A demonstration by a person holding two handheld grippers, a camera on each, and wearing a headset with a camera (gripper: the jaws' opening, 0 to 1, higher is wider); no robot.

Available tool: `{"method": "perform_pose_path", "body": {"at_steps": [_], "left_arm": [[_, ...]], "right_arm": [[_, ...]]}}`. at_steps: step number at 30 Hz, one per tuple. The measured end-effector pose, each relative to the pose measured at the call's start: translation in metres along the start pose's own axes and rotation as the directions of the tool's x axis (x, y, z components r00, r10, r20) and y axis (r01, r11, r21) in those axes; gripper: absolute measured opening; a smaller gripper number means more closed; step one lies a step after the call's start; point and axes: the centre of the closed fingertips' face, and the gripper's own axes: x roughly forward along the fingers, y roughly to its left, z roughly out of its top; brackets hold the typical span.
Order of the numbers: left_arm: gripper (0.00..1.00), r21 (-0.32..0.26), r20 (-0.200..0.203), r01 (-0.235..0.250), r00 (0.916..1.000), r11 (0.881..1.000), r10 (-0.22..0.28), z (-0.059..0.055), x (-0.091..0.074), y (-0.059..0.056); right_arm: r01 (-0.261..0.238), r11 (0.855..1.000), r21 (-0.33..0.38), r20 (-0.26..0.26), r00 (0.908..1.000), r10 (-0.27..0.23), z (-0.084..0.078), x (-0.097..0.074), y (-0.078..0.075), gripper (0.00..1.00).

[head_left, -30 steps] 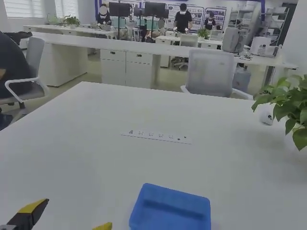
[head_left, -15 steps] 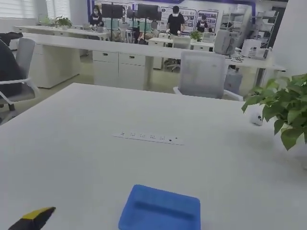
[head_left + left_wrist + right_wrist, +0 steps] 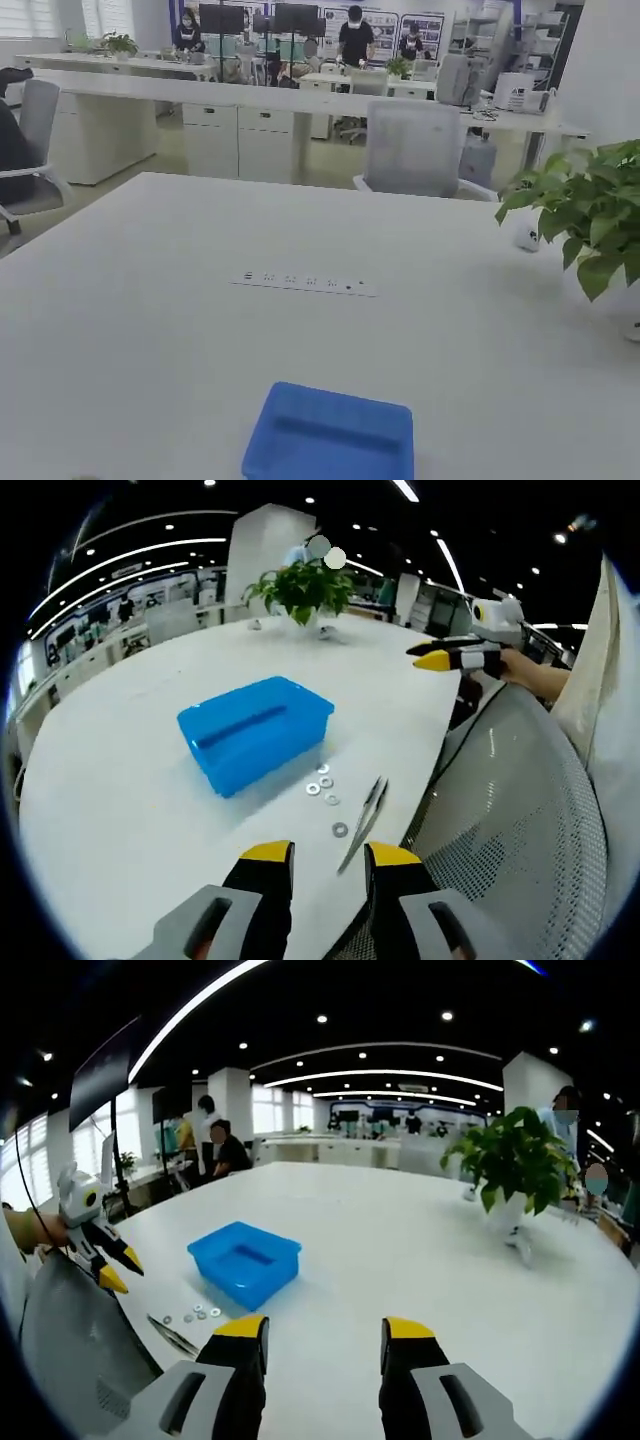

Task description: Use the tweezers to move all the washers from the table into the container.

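- The washers [image 3: 325, 782] lie loose on the desk [image 3: 150, 300], in a small scatter between the blue container [image 3: 255, 730] and the near edge. One sits a little apart from the rest, closer to the edge.
- None looks to be in the container yet, so I judge the task to be at its start.
- The tweezers [image 3: 365, 808] lie flat just beside the washers, running roughly along the same line toward the edge. Nothing holds them.
- The step in hand is probably picking up the tweezers. It would go best with a grasp across both arms near the middle, so that a squeeze closes the tips. The approach should come from the side away from the washers, to avoid nudging them.
- The left gripper [image 3: 330, 852] hovers low over the near edge, aimed at the tweezers and container. Its fingers are parted with nothing between them.
- The right gripper [image 3: 325, 1328] is held up and off to the side, pointing across the desk toward the plant [image 3: 510, 1165]. Its fingers are spread and empty.
- A mesh chair back [image 3: 520, 810] stands close by the desk edge, below the right gripper.
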Motion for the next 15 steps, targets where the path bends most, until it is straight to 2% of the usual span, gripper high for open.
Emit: {"method": "perform_pose_path", "body": {"at_steps": [3,4,6,9,10,13,14,15], "left_arm": [[0.24,0.008,-0.032,0.046,0.9985,0.999,-0.045,-0.003,0.009,-0.006],[0.23,-0.01,-0.038,0.097,0.9946,0.995,-0.097,-0.005,0.012,-0.014],[0.18,-0.036,-0.083,0.147,0.9852,0.988,-0.15,-0.012,0.018,-0.02],[0.14,0.033,-0.155,0.139,0.9789,0.99,-0.133,-0.02,0.025,-0.019],[0.14,0.04,-0.165,0.135,0.9781,0.99,-0.127,-0.021,0.026,-0.018],[0.13,0.086,-0.226,0.144,0.9666,0.986,-0.122,-0.028,0.033,-0.019],[0.14,0.098,-0.237,0.139,0.9649,0.985,-0.112,-0.029,0.034,-0.018],[0.14,0.134,-0.265,0.132,0.9598,0.982,-0.093,-0.031,0.035,-0.016]], "right_arm": [[-0.004,1.0,0.001,-0.005,1.0,0.004,-0.001,0.0,0.001,0.4],[-0.005,1.0,0.002,-0.009,0.9999,0.005,-0.002,0.0,0.001,0.4],[-0.014,1.0,0.006,-0.019,0.9997,0.014,-0.003,0.001,0.002,0.38],[-0.025,1.0,0.007,-0.019,0.9995,0.025,-0.003,0.001,0.004,0.36],[-0.027,1.0,0.006,-0.021,0.9994,0.027,-0.004,0.001,0.005,0.35],[-0.031,1.0,0.004,-0.026,0.9992,0.031,-0.005,0.001,0.005,0.34],[-0.031,1.0,0.003,-0.027,0.9991,0.032,-0.005,0.001,0.005,0.33],[-0.032,0.999,0.003,-0.03,0.999,0.032,-0.005,0.002,0.005,0.33]]}}
